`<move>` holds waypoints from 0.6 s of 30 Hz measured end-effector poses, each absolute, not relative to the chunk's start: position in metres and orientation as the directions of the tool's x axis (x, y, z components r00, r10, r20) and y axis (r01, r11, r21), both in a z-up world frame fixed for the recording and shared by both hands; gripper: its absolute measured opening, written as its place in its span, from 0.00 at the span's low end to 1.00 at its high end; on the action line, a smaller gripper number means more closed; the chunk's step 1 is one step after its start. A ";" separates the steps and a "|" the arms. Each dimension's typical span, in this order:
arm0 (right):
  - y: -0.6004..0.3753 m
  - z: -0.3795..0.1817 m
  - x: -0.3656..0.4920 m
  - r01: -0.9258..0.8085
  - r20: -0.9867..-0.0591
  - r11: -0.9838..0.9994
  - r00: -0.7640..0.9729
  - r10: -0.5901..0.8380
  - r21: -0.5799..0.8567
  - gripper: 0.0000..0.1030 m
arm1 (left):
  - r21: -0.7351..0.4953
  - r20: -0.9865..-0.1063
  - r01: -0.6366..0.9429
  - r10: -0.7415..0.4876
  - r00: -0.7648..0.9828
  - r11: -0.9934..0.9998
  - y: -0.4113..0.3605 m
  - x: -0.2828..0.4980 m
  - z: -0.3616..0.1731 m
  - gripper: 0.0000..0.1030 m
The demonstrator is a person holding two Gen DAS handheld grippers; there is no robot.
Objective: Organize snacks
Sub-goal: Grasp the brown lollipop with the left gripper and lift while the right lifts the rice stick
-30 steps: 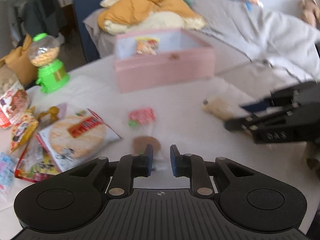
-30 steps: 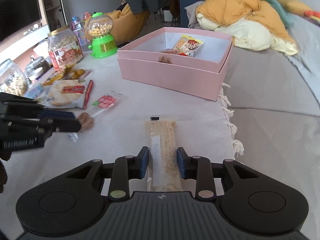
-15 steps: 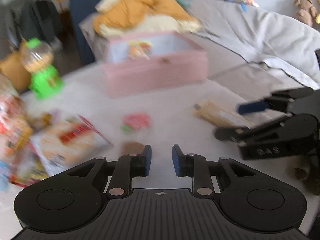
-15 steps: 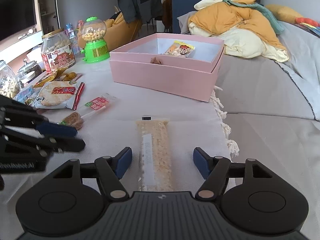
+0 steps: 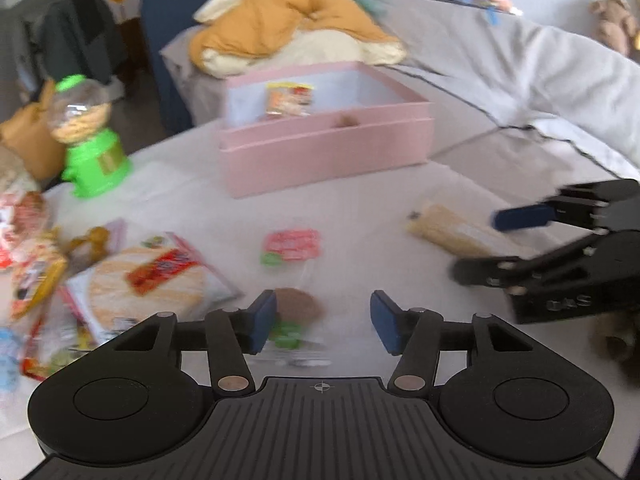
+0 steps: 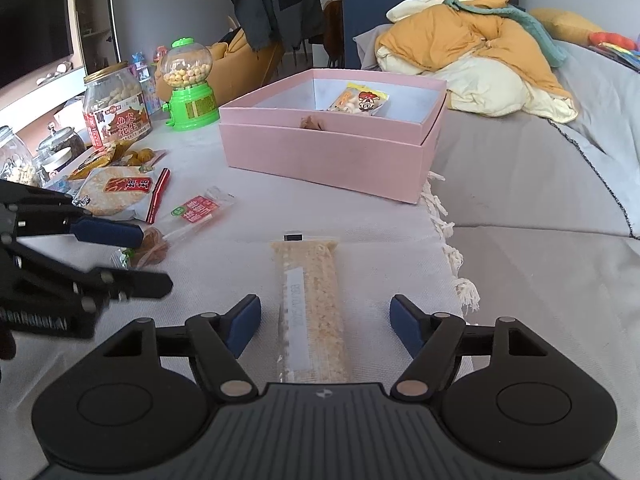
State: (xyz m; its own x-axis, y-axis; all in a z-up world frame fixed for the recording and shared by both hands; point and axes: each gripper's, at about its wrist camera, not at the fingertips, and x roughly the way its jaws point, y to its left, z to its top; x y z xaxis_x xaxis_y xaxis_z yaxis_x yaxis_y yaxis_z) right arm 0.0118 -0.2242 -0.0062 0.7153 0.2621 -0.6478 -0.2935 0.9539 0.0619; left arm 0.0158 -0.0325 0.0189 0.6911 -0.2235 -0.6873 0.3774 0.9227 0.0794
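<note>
Left wrist view: the left gripper [image 5: 323, 322] is opening, its pads apart over the brown round snack [image 5: 297, 305] in clear wrap; nothing is pinched. It looks light and crinkly, best taken at the disc.

Right wrist view: the right gripper [image 6: 325, 325] is opening too, straddling the long cereal bar [image 6: 310, 304] untouched. Its long axis runs near to far, toward the pink box [image 6: 326, 160] (probably brittle, so grip mid-length).
</note>
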 end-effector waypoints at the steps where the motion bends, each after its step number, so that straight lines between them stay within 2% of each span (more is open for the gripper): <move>1: -0.224 -0.006 0.012 -0.293 -0.648 0.954 0.716 0.261 0.061 0.70 | 0.099 -0.690 0.365 -0.200 0.695 0.926 -0.031 0.017 0.018 0.55; 4: -0.223 -0.007 0.013 -0.295 -0.648 0.954 0.716 0.260 0.057 0.71 | 0.091 -0.717 0.358 -0.188 0.671 0.929 -0.027 0.027 0.010 0.55; 9: -0.220 -0.007 0.012 -0.293 -0.649 0.955 0.719 0.247 0.039 0.71 | 0.011 -0.704 0.337 -0.232 0.671 0.941 -0.022 0.040 0.005 0.57; 15: -0.220 -0.007 0.014 -0.291 -0.649 0.956 0.718 0.250 0.047 0.71 | 0.005 -0.717 0.325 -0.224 0.661 0.946 -0.026 0.042 0.005 0.57; 17: -0.219 -0.006 0.016 -0.285 -0.651 0.958 0.719 0.243 0.043 0.64 | 0.005 -0.716 0.326 -0.224 0.661 0.945 -0.026 0.041 0.005 0.57; 18: -0.217 -0.005 0.016 -0.289 -0.652 0.957 0.719 0.242 0.036 0.53 | 0.005 -0.715 0.325 -0.224 0.663 0.946 -0.026 0.041 0.005 0.57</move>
State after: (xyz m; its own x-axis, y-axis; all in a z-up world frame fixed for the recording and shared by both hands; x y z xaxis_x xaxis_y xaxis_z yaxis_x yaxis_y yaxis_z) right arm 0.0164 -0.2174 -0.0052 0.7191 0.2416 -0.6516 -0.2889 0.9567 0.0358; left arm 0.0410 -0.0263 0.0050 0.6625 -0.2235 -0.7149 0.3250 0.9457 0.0055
